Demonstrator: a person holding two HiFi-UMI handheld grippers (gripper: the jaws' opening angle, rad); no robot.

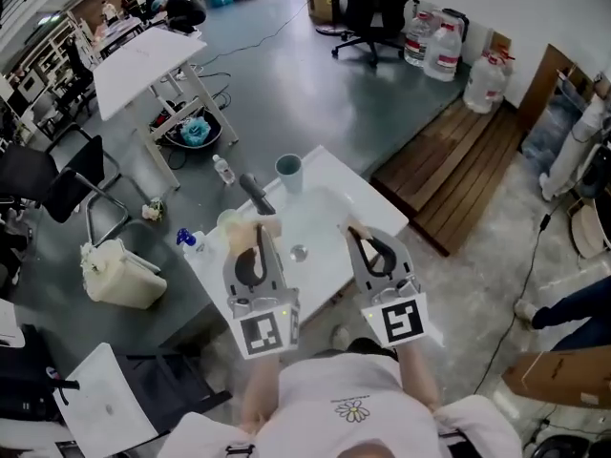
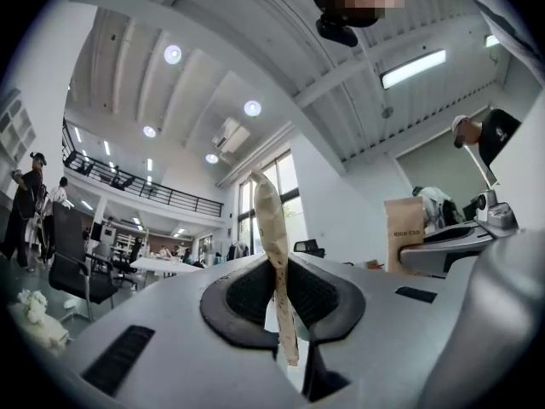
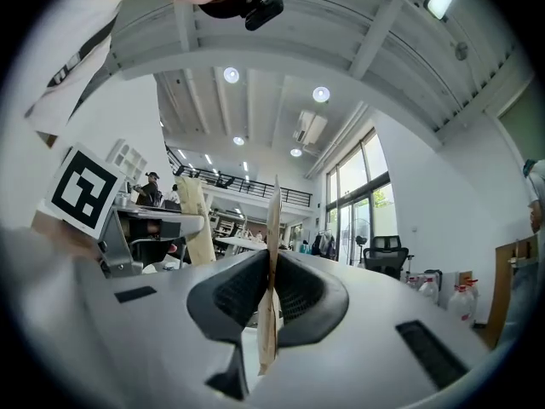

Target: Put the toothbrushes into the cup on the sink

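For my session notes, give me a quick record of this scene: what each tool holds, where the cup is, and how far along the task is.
left tool: shut on a tan paper packet, which stands upright between the pads
right tool: shut on a thin paper packet
cup: upright at the sink's far edge, beside the faucet; nothing sticks out of it
sink: white, below both tools
task state: neither packet in the cup yet

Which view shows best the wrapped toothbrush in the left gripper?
The left gripper view: the wrapped toothbrush stands centred, pinched between the jaws. The head view shows only its tip, the right gripper view a small side glimpse.
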